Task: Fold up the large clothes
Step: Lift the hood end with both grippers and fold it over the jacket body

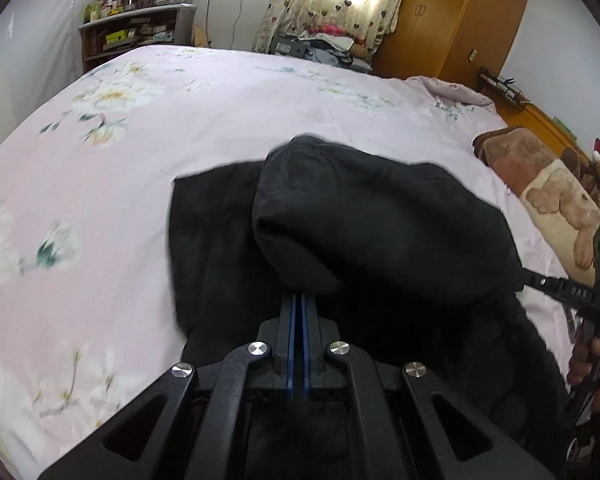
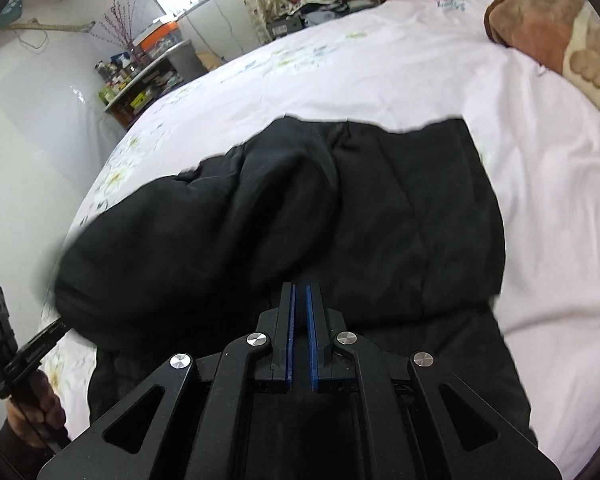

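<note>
A large black garment [image 1: 380, 232] lies on the pink floral bed sheet [image 1: 140, 140], with one part lifted and doubled over the rest. My left gripper [image 1: 299, 295] is shut on a fold of it, and the cloth bulges up right at the fingertips. My right gripper [image 2: 300, 286] is shut too, with black cloth [image 2: 340, 220] pinched between its blue pads. In the left wrist view the right gripper [image 1: 530, 277] reaches into the garment's right edge. In the right wrist view the left gripper [image 2: 62, 324] meets the cloth's left end, held by a hand [image 2: 44, 408].
A brown and cream bear-print blanket [image 1: 548, 184] lies along the bed's right side, by a wooden headboard. A cluttered shelf [image 1: 136, 32] stands beyond the far left corner, with a clothes pile [image 1: 324, 44] below the curtain and a wooden wardrobe [image 1: 452, 20] to the right.
</note>
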The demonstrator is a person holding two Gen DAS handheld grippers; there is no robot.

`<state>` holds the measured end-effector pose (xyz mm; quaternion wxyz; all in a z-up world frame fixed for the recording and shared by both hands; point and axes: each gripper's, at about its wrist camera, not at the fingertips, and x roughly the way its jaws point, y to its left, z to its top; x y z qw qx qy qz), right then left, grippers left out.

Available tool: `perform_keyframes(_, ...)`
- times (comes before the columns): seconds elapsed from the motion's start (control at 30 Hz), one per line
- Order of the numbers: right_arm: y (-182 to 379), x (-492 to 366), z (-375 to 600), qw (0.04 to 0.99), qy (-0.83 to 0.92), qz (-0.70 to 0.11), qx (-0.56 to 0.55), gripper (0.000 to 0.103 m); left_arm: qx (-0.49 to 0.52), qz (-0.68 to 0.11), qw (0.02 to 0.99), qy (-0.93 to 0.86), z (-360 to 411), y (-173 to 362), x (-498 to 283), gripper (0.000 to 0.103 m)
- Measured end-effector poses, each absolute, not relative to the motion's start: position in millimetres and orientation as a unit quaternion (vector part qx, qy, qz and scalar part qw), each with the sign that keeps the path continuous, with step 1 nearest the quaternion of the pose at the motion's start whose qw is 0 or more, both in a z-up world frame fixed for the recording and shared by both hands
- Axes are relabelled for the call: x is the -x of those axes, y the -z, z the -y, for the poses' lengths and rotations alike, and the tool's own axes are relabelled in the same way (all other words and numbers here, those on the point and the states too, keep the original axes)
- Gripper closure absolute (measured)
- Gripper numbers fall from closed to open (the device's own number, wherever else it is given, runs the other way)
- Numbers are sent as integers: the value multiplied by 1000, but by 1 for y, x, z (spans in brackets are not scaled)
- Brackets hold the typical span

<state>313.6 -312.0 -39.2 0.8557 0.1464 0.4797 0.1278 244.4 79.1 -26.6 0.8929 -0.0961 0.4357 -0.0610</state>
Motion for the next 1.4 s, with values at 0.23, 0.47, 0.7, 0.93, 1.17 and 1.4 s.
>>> perform_keyframes(0.23,12,-309,298,871,-156,-446,-133,78,82,-403,909,67,-77,1,-239,100)
perform_keyframes(0.47,1,-344,250,881,-199,-414,-112,78,85,-396,908,105,-54,8,-284,99)
perform_keyframes(0.7,88,-333,229,848,-194,-488,-74,78,96,-470,867,131,-27,93,-261,99)
perform_keyframes(0.93,125,-329,234,831,-187,-517,-92,78,151,-499,845,117,-37,119,-261,99)
perform_keyframes(1.17,74,-314,247,854,-185,-482,-73,76,120,-474,863,129,-41,71,-232,99)
perform_keyframes(1.4,17,-355,258,897,-164,-403,-79,76,124,-398,904,100,-62,18,-292,77)
